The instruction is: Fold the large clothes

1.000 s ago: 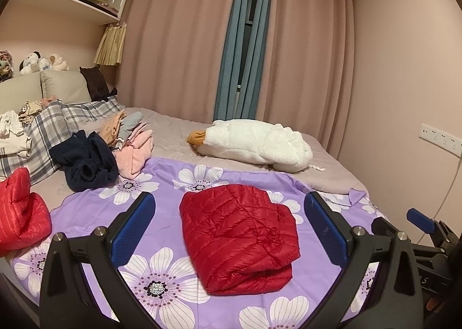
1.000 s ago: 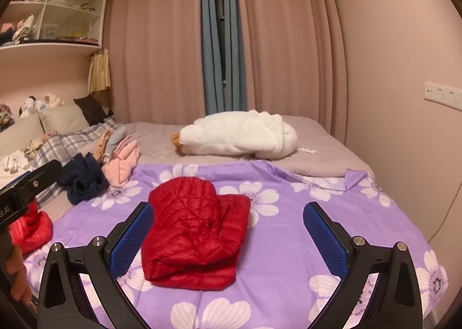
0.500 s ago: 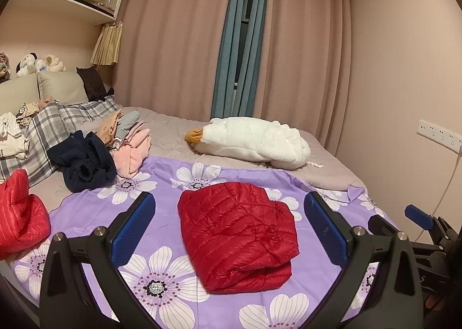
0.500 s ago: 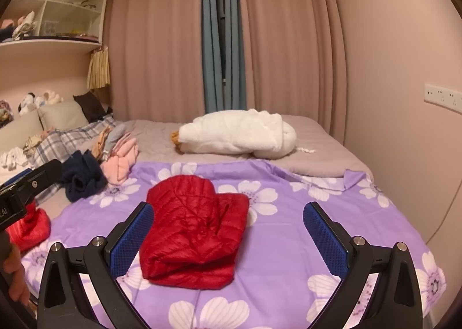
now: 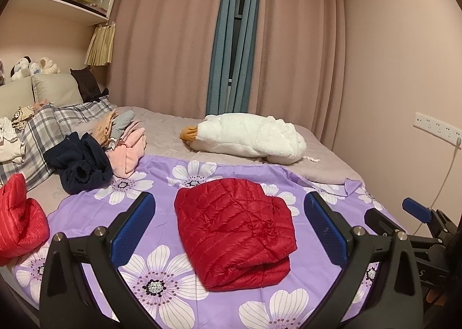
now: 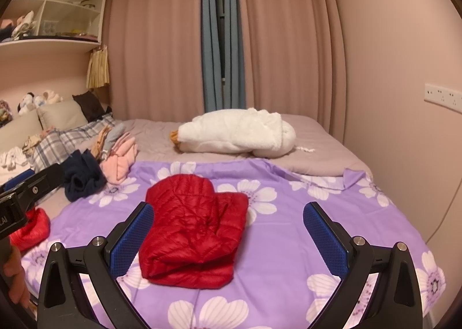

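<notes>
Blue-padded, my left gripper (image 5: 228,230) and right gripper (image 6: 228,236): two, both spread wide, empty. One folded red jacket (image 5: 234,233) on purple floral sheet (image 5: 161,271). Second red jacket (image 5: 20,222) bunched leftward. One white plush goose (image 5: 251,138) beyond.

"AI" on left hand-held gripper (image 6: 29,193)

Both wrist cameras look forward over the bed (image 5: 323,155) toward the curtains (image 5: 179,40), from near its foot. The left view sits further left. Both share the folded red jacket (image 5: 234,230).
</notes>
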Available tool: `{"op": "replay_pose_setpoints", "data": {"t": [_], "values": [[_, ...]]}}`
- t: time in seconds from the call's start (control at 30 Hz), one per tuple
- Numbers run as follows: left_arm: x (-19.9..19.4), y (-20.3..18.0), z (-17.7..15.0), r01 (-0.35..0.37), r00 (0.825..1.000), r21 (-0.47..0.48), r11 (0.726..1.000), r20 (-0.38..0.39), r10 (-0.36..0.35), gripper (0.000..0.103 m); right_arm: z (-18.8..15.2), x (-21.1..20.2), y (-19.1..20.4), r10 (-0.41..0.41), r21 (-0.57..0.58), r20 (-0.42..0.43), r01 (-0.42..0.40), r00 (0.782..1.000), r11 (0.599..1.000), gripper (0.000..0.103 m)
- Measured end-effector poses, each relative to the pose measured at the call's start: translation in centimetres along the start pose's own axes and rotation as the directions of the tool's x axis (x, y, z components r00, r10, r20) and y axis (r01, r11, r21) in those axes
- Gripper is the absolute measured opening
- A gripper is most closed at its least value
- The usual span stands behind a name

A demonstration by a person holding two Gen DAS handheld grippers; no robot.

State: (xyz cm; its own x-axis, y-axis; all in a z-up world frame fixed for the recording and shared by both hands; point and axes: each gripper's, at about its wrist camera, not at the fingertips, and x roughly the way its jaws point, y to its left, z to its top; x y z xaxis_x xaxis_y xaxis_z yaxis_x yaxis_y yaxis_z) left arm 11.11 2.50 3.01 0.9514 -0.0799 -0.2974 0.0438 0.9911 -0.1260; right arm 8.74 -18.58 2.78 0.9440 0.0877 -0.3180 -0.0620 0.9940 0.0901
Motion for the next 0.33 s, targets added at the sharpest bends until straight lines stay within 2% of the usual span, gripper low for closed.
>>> {"op": "replay_pose_setpoints", "data": {"t": [0.33], "values": [[0.16, -0.14, 0.00, -0.013, 1.000, 0.001, 1.000, -0.009, 0.013, 0.103, -0.10, 0.05, -0.44, -0.005, 0.003, -0.004, 0.005, 1.000, 1.000, 0.102]]}}
